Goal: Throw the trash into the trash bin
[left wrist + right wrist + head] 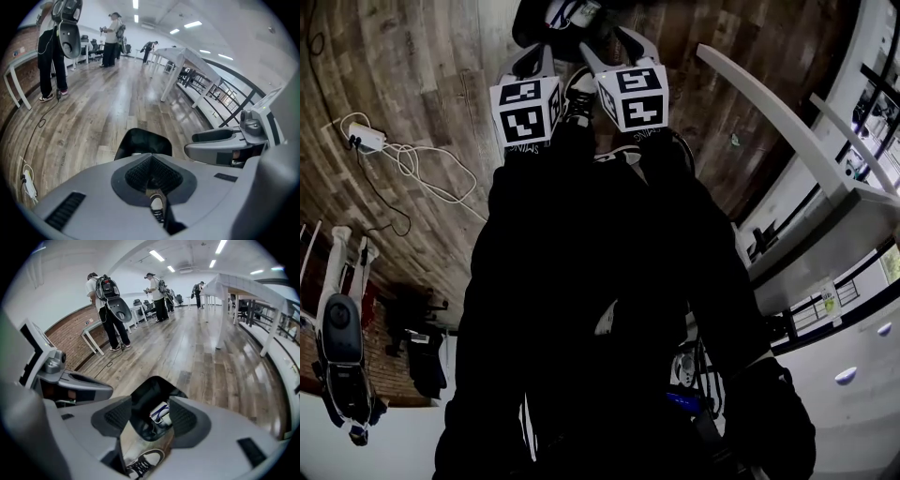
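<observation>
A black trash bin [530,23] stands on the wood floor just ahead of both grippers. In the right gripper view the bin [150,390] lies under the jaws, and a white and blue piece of trash [161,410] rests inside it. My right gripper [151,416] is open, with nothing between its pads. My left gripper [151,176] is shut and empty, its jaws pointing at the bin [143,140]. In the head view the left gripper [534,52] and the right gripper [614,47] hang side by side, pointing steeply down over the bin.
The person's shoe [578,94] stands close to the bin. A power strip with a white cable [366,139] lies on the floor at the left. A long white table [787,122] runs along the right. Several people with backpacks [105,291] stand farther off.
</observation>
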The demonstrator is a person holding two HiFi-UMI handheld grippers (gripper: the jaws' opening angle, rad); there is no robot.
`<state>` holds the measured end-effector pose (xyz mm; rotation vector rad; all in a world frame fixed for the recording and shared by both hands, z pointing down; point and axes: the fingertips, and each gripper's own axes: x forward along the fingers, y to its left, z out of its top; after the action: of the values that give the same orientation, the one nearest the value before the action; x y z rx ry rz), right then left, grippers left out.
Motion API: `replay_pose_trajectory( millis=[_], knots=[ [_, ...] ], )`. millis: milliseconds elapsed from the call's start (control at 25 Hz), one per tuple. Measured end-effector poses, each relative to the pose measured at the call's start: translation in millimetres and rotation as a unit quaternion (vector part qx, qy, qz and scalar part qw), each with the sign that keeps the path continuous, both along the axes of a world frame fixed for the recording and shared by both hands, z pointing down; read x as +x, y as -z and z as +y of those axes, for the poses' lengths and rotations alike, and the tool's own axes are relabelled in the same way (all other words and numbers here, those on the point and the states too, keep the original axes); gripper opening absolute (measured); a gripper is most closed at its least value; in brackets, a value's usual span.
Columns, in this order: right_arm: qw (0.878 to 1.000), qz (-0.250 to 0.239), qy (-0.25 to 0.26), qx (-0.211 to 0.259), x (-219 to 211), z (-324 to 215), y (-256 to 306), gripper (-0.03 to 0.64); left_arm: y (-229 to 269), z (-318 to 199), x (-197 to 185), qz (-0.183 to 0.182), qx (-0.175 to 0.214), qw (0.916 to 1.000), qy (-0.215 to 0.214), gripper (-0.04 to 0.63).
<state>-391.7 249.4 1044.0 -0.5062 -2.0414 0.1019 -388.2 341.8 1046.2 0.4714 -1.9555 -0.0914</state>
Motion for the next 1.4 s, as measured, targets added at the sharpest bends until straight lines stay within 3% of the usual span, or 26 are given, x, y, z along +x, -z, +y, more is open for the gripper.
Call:
replay_pose_trajectory(
  millis=[240,800,1080,1400],
  knots=[
    [1.0,-0.018,-0.017,-0.015,3,-13,71,0.257,56,-14,0,-0.012,0.006,0.9999,-0.003,0.0],
    [0.995,-0.091,-0.031,-0.025,27,-27,278,0.085,255,-41,9,-0.085,0.025,0.9959,-0.015,0.0],
    [0.987,-0.145,-0.056,-0.028,40,-46,376,0.023,348,-65,18,-0.131,0.039,0.9902,-0.03,0.0],
    [0.974,-0.197,-0.106,-0.027,74,-90,484,0.015,453,-101,39,-0.179,0.069,0.9802,-0.049,0.0]
  ],
)
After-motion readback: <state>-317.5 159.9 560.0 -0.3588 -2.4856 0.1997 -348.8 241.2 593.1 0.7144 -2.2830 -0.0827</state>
